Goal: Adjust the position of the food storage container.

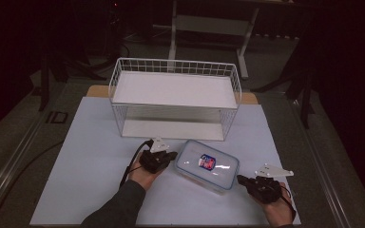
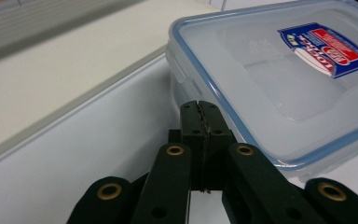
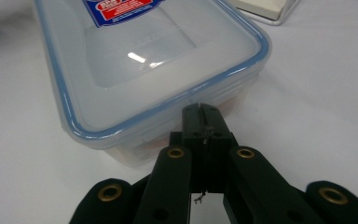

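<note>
Nearest: both hands at bench edge. L claw (image 1: 171, 155) jaws pressed together, empty, tips at container's left end. R claw (image 1: 241, 179) jaws also pressed together, empty, tips at its right end wall. Between them: clear plastic container (image 1: 207, 165), blue-rimmed lid on, red/blue label, lying on white sheet (image 1: 90, 166). Beyond: white wire rack (image 1: 176, 97), 2 shelves, upright, near container's far side.

Left gripper (image 1: 171, 156) held low at centre-left by the left hand (image 1: 145, 176), jaws pressed together, pointed right, dark-sleeved forearm (image 1: 119, 209) angled in from the near edge, right gripper (image 1: 241, 179) held near-right by the right hand (image 1: 278, 209), jaws closed, pointed left
</note>
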### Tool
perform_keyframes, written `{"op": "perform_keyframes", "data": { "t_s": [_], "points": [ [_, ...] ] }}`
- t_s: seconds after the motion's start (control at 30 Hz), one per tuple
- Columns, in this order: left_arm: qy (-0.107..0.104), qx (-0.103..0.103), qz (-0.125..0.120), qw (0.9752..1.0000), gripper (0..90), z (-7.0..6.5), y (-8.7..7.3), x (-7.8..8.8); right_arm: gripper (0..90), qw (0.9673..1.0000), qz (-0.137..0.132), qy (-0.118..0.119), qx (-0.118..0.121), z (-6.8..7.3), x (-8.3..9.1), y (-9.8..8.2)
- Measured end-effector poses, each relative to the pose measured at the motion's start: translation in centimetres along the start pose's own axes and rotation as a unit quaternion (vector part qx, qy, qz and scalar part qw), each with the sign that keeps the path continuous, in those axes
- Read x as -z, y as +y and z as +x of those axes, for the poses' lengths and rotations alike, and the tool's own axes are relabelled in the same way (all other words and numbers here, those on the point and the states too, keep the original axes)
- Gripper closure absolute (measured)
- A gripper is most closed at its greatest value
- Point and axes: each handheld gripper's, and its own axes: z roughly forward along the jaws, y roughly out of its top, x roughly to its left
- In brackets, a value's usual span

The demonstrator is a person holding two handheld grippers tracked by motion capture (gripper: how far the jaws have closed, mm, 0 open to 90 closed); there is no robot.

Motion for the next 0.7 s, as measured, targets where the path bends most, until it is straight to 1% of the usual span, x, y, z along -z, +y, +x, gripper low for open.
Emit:
{"op": "perform_keyframes", "data": {
  "t_s": [0.03,0.07,0.13,0.17,0.2,0.23,0.27,0.3,0.33,0.37,0.4,0.43,0.47,0.5,0.53,0.57,0.6,0.63,0.67,0.7],
  "points": [
    [0.001,0.005,0.002,1.0000,90.0,0.1,-0.2,0.3,90.0,1.0000,0.002,-0.002,0.000,0.0,-0.2,0.2],
    [0.002,0.011,0.005,0.9999,90.0,0.4,-0.4,0.8,90.0,1.0000,-0.001,0.000,-0.001,0.1,-0.8,0.7],
    [0.003,0.012,0.008,0.9999,90.0,0.5,-0.5,1.2,90.0,1.0000,0.000,0.001,-0.001,0.2,-1.1,0.8],
    [0.007,0.015,0.014,0.9998,90.0,0.8,-0.8,1.8,90.0,1.0000,0.000,0.004,0.003,0.5,-1.6,1.3],
    [0.010,0.016,0.016,0.9997,90.0,0.9,-1.0,2.2,90.0,1.0000,0.001,0.004,0.006,0.7,-1.9,1.5],
    [0.010,0.016,0.016,0.9997,90.0,0.9,-1.0,2.2,90.0,1.0000,0.002,0.005,0.008,0.9,-2.2,1.8],
    [0.014,0.011,0.020,0.9996,90.0,1.2,-1.4,3.0,90.0,0.9999,0.004,0.007,0.007,1.1,-2.5,2.1],
    [0.014,0.011,0.020,0.9996,90.0,1.2,-1.4,3.0,90.0,0.9999,0.004,0.007,0.007,1.1,-2.5,2.1],
    [0.017,0.010,0.022,0.9996,90.0,1.4,-1.7,3.5,90.0,0.9998,0.006,0.013,0.012,1.6,-3.1,2.6],
    [0.017,0.011,0.025,0.9995,90.0,1.6,-2.0,4.0,90.0,0.9998,0.006,0.013,0.012,1.6,-3.1,2.6],
    [0.019,0.014,0.023,0.9994,90.0,1.8,-2.3,4.5,90.0,0.9995,0.009,0.021,0.021,2.2,-3.9,3.2],
    [0.025,0.016,0.027,0.9992,90.0,2.1,-2.9,5.5,90.0,0.9994,0.009,0.024,0.025,2.5,-4.2,3.5],
    [0.025,0.016,0.027,0.9992,90.0,2.1,-2.9,5.5,90.0,0.9992,0.010,0.026,0.029,2.8,-4.6,3.8],
    [0.026,0.019,0.027,0.9991,90.0,2.2,-3.2,5.9,90.0,0.9992,0.010,0.026,0.029,2.8,-4.6,3.8],
    [0.030,0.021,0.028,0.9989,90.0,2.3,-3.5,6.3,90.0,0.9990,0.013,0.030,0.032,3.4,-5.2,4.4],
    [0.034,0.022,0.027,0.9988,90.0,2.4,-3.7,6.7,90.0,0.9990,0.013,0.030,0.032,3.4,-5.2,4.4],
    [0.034,0.022,0.027,0.9988,90.0,2.4,-3.7,6.7,90.0,0.9990,0.013,0.030,0.032,3.4,-5.2,4.4],
    [0.042,0.030,0.026,0.9983,90.0,2.6,-4.3,7.6,90.0,0.9988,0.014,0.032,0.033,3.6,-5.5,4.6],
    [0.042,0.036,0.022,0.9982,90.0,2.7,-4.6,7.9,90.0,0.9985,0.014,0.036,0.038,4.2,-6.1,5.1],
    [0.042,0.040,0.020,0.9981,90.0,2.7,-4.9,8.2,90.0,0.9985,0.014,0.038,0.036,4.4,-6.4,5.2]
  ]
}}
